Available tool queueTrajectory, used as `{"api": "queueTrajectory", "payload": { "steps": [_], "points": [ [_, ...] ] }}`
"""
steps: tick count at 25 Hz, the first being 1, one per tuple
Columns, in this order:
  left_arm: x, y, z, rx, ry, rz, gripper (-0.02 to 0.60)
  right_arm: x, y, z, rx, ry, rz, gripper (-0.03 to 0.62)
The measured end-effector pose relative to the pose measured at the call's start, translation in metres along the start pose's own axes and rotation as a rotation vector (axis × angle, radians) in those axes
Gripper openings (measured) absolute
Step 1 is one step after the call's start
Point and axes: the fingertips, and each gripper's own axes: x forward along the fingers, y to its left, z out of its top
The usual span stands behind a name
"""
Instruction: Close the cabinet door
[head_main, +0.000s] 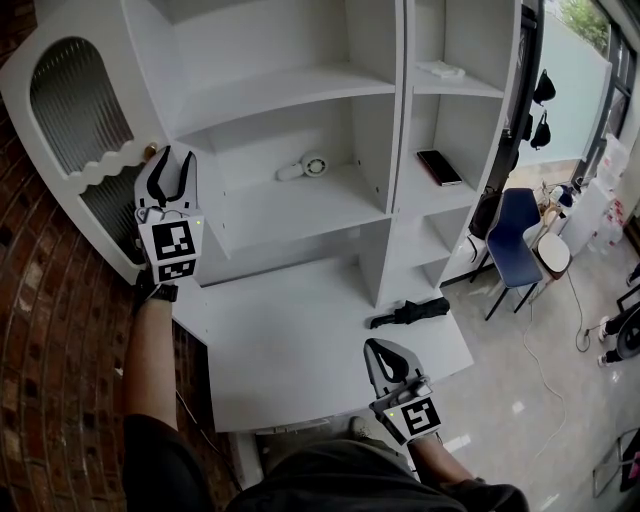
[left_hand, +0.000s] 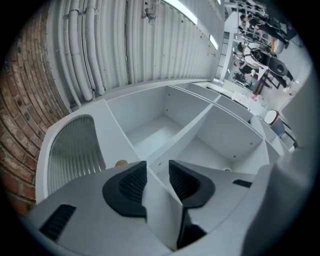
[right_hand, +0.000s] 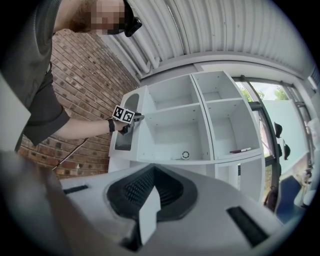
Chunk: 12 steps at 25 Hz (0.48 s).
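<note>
The white cabinet door (head_main: 100, 165), with ribbed glass panels and an arched top, forms the cabinet's left end. It looks in line with the cabinet's front (left_hand: 115, 135); I cannot tell whether a gap remains. My left gripper (head_main: 176, 155) is at the door's right edge, pointing slightly up. A small brass knob (head_main: 150, 152) sits just outside its left pad (left_hand: 121, 163). Its jaws stand partly apart (left_hand: 156, 167), and I see nothing pressed between the pads. My right gripper (head_main: 378, 345) hangs low over the counter, shut and holding nothing (right_hand: 150, 192). The right gripper view shows the left gripper (right_hand: 139, 117) at the door (right_hand: 124, 135).
A small white round appliance (head_main: 303, 167) lies on the middle shelf. A dark flat item (head_main: 438, 167) rests on a right-hand shelf. A black folded umbrella (head_main: 410, 312) lies on the counter (head_main: 300, 380). A brick wall (head_main: 50, 330) is at the left, and a blue chair (head_main: 515, 240) at the right.
</note>
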Motion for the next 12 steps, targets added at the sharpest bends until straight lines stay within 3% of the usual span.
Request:
{"api": "queueTrajectory", "payload": {
  "steps": [6, 12],
  "points": [
    [-0.004, -0.006, -0.001, -0.024, 0.008, -0.055, 0.141, 0.004, 0.002, 0.005, -0.003, -0.007, 0.02, 0.0],
    [-0.039, 0.001, 0.003, -0.035, -0.014, -0.048, 0.143, 0.012, 0.016, 0.011, -0.014, -0.014, 0.061, -0.001]
  ]
}}
